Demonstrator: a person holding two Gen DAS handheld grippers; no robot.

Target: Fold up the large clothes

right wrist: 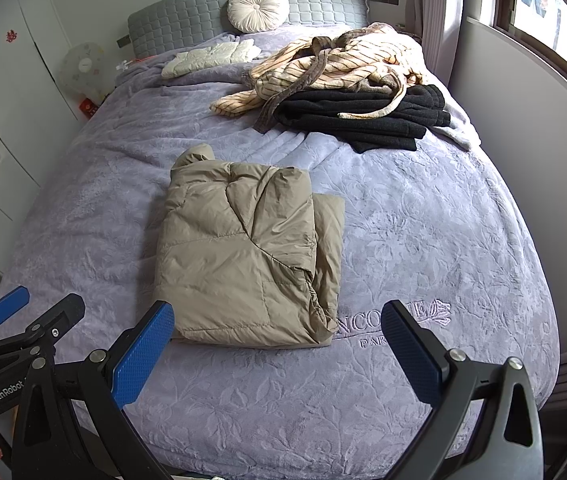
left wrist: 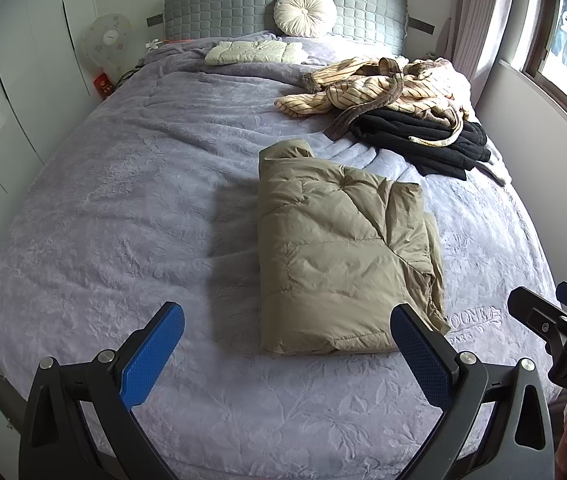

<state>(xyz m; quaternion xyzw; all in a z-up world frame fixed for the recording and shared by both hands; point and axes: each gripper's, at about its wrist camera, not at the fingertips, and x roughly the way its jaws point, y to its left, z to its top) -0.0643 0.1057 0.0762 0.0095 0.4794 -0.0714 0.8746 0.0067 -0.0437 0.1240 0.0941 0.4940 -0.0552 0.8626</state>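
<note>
A khaki puffer jacket (left wrist: 339,256) lies folded into a rectangle on the lavender bedspread (left wrist: 123,200); it also shows in the right wrist view (right wrist: 243,256). My left gripper (left wrist: 287,332) is open and empty, held above the bed just short of the jacket's near edge. My right gripper (right wrist: 279,328) is open and empty, also just short of the jacket. At the far right of the bed a striped cream robe (left wrist: 379,84) lies crumpled over a folded black garment (left wrist: 423,136). A folded cream jacket (left wrist: 251,52) lies near the headboard.
A grey padded headboard (left wrist: 223,8) carries a round white cushion (left wrist: 305,12). White wardrobe doors (left wrist: 11,92) and a fan (left wrist: 107,40) stand left of the bed. A wall and window (right wrist: 543,8) run along the right side.
</note>
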